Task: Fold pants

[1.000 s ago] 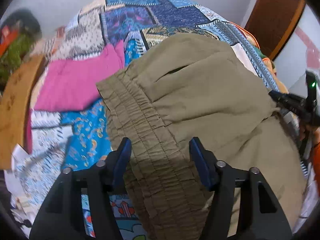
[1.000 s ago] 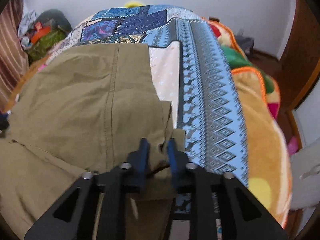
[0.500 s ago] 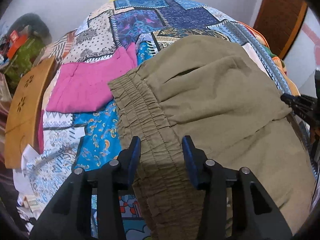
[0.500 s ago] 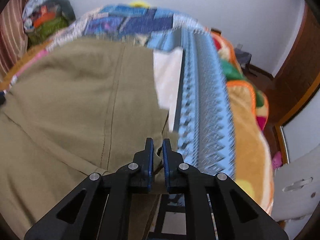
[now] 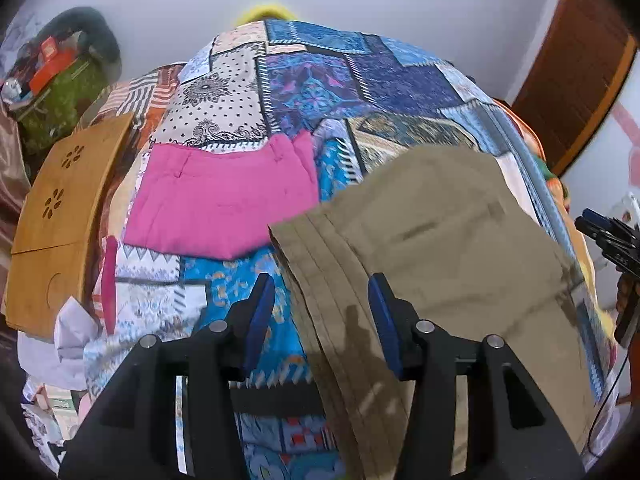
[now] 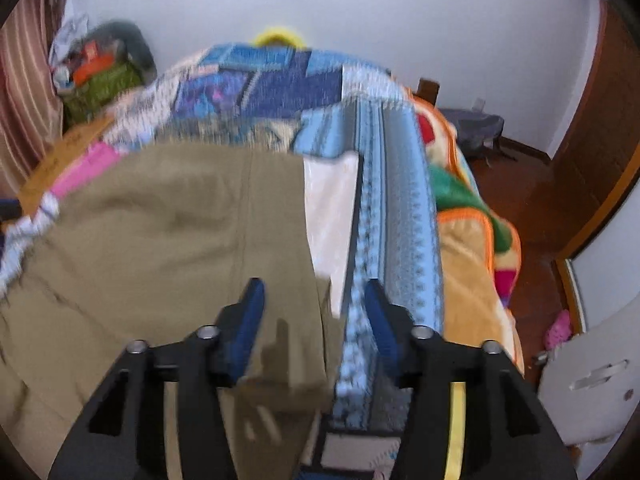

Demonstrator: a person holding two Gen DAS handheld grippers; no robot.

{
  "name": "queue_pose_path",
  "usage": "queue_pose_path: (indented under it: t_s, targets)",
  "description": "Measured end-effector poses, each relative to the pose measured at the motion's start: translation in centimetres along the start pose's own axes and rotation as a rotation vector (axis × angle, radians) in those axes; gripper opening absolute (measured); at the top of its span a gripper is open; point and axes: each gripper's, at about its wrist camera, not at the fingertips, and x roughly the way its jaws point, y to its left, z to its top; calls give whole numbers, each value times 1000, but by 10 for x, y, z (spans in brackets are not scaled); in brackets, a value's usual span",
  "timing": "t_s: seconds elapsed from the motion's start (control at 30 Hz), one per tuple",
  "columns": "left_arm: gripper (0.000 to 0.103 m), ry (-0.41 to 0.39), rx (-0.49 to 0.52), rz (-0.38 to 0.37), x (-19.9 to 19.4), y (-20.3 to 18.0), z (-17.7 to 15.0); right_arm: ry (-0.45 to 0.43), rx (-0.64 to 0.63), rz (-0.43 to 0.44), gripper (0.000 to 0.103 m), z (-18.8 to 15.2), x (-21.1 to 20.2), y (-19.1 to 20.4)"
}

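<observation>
Olive-khaki pants (image 5: 440,232) lie on a patchwork bedspread (image 5: 320,80), the elastic waistband (image 5: 320,280) toward me in the left wrist view. My left gripper (image 5: 322,312) is open, its fingers either side of the waistband edge, holding nothing. In the right wrist view the pants (image 6: 168,240) fill the left half, their right edge between my fingers. My right gripper (image 6: 314,312) is open and empty above that edge. The right gripper also shows at the right edge of the left wrist view (image 5: 612,236).
Folded pink pants (image 5: 224,208) lie left of the khaki ones. A wooden board (image 5: 60,208) leans at the bed's left side. A colourful orange-edged blanket (image 6: 472,240) hangs on the bed's right side. A wooden door (image 5: 572,80) and white walls stand behind.
Both grippers have opened. The right one let go of the pants' edge it was shut on half a second ago. Both have pulled back and up; the waistband now lies flat.
</observation>
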Motion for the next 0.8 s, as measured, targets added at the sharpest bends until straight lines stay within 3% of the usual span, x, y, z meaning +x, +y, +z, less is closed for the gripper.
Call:
queue_pose_path:
  t_s: [0.2,0.43,0.73,0.8]
  targets:
    - [54,32,-39,-11,38,13,23,-29,36,47,49,38,21,3]
    - [54,87,-53,-48,83,24,39,2,51,78,49,75,87,6]
    - [60,121,-61,-77,112,32,39,81,80,81,49,87,156,4]
    - [60,130,-79,-94,117,34,38,61,78,76,43,84,160,8]
